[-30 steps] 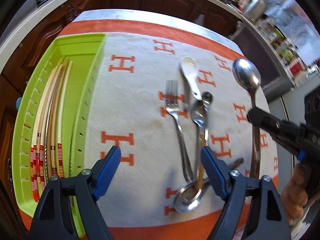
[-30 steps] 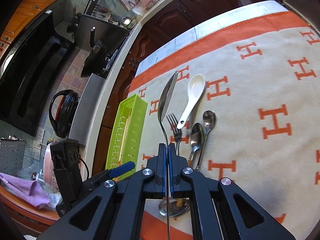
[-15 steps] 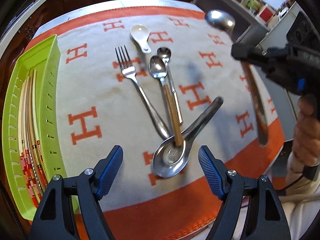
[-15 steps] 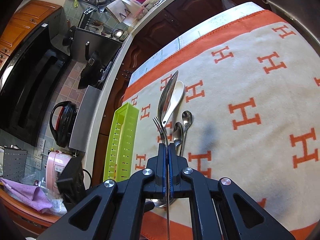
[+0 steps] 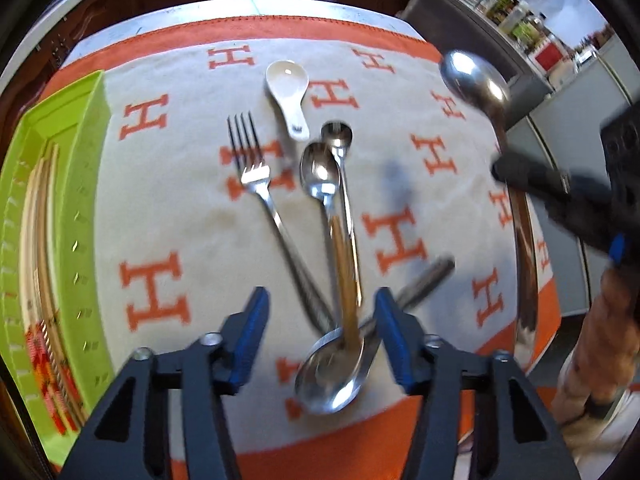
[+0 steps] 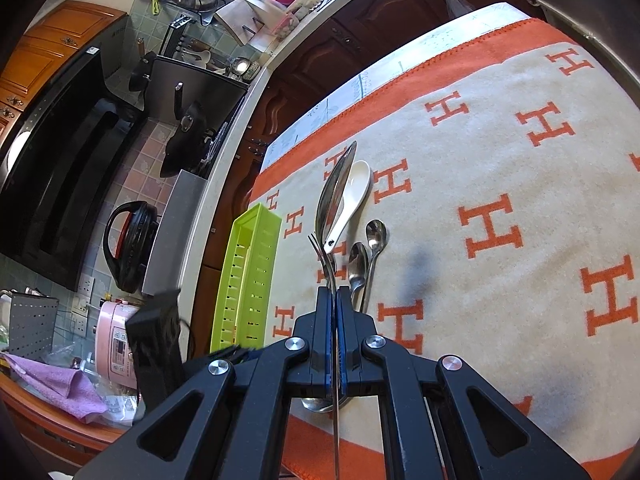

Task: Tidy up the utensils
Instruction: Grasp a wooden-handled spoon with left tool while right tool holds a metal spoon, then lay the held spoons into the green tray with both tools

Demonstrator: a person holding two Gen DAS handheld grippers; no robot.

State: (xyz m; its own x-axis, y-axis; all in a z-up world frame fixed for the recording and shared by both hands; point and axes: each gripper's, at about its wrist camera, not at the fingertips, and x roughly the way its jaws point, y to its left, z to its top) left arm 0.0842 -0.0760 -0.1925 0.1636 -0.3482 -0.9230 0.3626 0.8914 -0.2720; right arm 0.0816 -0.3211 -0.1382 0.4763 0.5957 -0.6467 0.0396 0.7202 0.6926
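Note:
On the H-patterned towel (image 5: 180, 184) lie a fork (image 5: 252, 160), a white ceramic spoon (image 5: 290, 92), a wooden-handled spoon (image 5: 320, 172), a teaspoon (image 5: 337, 136) and a big steel serving spoon (image 5: 330, 376). My left gripper (image 5: 322, 320) hovers over their crossed handles. Its jaws are closing, with the handles between the blue pads (image 5: 256, 320) but not pressed. My right gripper (image 6: 333, 300) is shut on a long steel spoon (image 6: 334, 188), held up in the air; that long spoon (image 5: 476, 80) also shows at the right of the left wrist view.
A green slotted tray (image 5: 60, 200) with chopsticks (image 5: 40, 240) lies along the towel's left edge. A person's hand (image 5: 612, 320) is at the right. Beyond the counter are a kettle (image 6: 128, 248), a pink cooker (image 6: 116, 340) and a purple cloth (image 6: 56, 384).
My left gripper has dropped closer to the crossed handles and its jaws have narrowed. The right gripper shifted sideways with its spoon, then held still.

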